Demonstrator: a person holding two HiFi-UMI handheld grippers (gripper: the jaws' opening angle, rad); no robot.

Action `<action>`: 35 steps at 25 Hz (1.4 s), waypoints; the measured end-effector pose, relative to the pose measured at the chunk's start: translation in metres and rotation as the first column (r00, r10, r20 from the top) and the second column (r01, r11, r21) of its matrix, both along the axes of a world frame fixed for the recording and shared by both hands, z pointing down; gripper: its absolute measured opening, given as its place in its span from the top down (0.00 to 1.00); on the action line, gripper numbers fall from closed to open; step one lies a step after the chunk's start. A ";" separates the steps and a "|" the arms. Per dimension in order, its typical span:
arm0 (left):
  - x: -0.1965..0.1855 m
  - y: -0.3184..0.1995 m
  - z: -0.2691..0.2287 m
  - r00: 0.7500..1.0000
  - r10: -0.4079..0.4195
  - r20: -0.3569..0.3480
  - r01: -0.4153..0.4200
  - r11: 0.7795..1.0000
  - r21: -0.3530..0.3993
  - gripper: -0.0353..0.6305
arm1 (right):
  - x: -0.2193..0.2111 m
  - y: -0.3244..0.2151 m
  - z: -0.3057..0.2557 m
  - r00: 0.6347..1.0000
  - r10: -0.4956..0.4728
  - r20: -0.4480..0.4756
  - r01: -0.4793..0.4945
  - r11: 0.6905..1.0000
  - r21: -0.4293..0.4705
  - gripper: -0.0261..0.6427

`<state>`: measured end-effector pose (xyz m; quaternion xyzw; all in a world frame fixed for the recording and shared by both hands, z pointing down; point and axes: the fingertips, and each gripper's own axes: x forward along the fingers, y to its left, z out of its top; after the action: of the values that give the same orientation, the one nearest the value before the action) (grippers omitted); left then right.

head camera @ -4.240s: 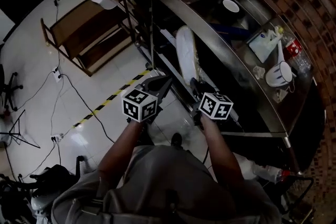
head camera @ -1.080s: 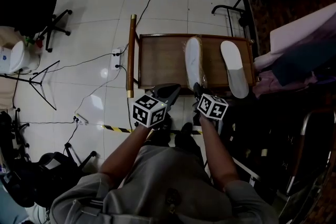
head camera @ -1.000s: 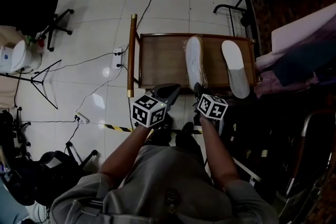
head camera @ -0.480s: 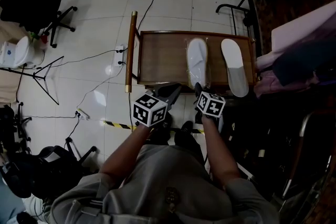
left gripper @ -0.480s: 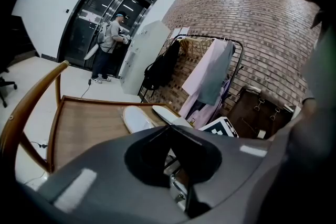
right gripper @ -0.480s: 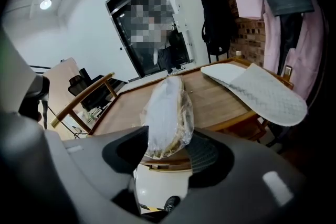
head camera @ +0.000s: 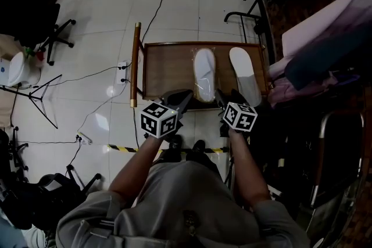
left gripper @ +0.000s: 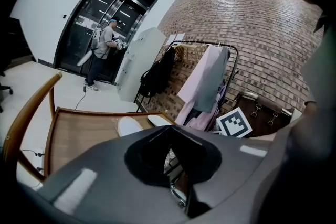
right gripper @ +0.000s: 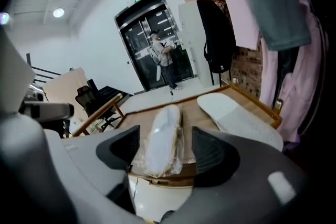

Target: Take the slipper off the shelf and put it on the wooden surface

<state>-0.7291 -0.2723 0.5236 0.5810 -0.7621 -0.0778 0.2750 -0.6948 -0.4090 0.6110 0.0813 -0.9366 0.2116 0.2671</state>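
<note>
My right hand-held gripper [right gripper: 164,147] has just been opening, and its jaws now stand spread wide. The slipper [head camera: 204,69], wrapped in clear plastic, lies flat on the wooden counter [head camera: 165,69] straight ahead of that gripper. Its near end shows in the gap between the two jaws, right at the counter's near edge, and there is space on either side, so neither pad presses on it. The slipper's toe points away from the gripper along the counter.

Just to the right of that gripper's line, a second slipper [head camera: 244,75] lies unwrapped on the same counter. It is roughly parallel to the first and sits apart from it.

My left hand-held gripper [head camera: 185,96] hangs to the left of the right one, at the counter's near edge. Its jaws are pressed together with nothing between them. The wrapped slipper lies ahead and to the right of its tip. Beyond the counter, to the right of both grippers, garments [left gripper: 207,81] hang on a rack against a brick wall.
</note>
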 end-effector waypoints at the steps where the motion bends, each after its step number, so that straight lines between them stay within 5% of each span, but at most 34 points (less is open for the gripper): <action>1: -0.001 -0.002 -0.004 1.000 0.001 0.005 -0.001 1.000 0.008 0.94 | -0.003 -0.001 -0.017 0.999 -0.009 0.035 0.009 1.000 0.006 0.55; 10: 0.007 -0.023 -0.045 0.997 0.038 0.067 -0.043 0.996 0.072 0.94 | -0.005 0.006 -0.124 0.957 -0.073 0.279 0.051 0.995 0.083 0.96; 20: 0.014 -0.026 -0.079 0.992 0.054 0.117 -0.068 0.991 0.113 0.94 | -0.005 0.035 -0.206 0.856 -0.207 0.474 0.165 0.978 0.130 0.96; 35: 0.016 -0.030 -0.088 0.988 0.053 0.142 -0.069 0.991 0.112 0.94 | -0.006 0.044 -0.203 0.852 -0.271 0.447 0.225 0.962 0.156 0.96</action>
<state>-0.7134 -0.3023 0.4354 0.6233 -0.7552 -0.0730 0.1893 -0.7006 -0.3650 0.4081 -0.0803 -0.9849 0.1426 0.0560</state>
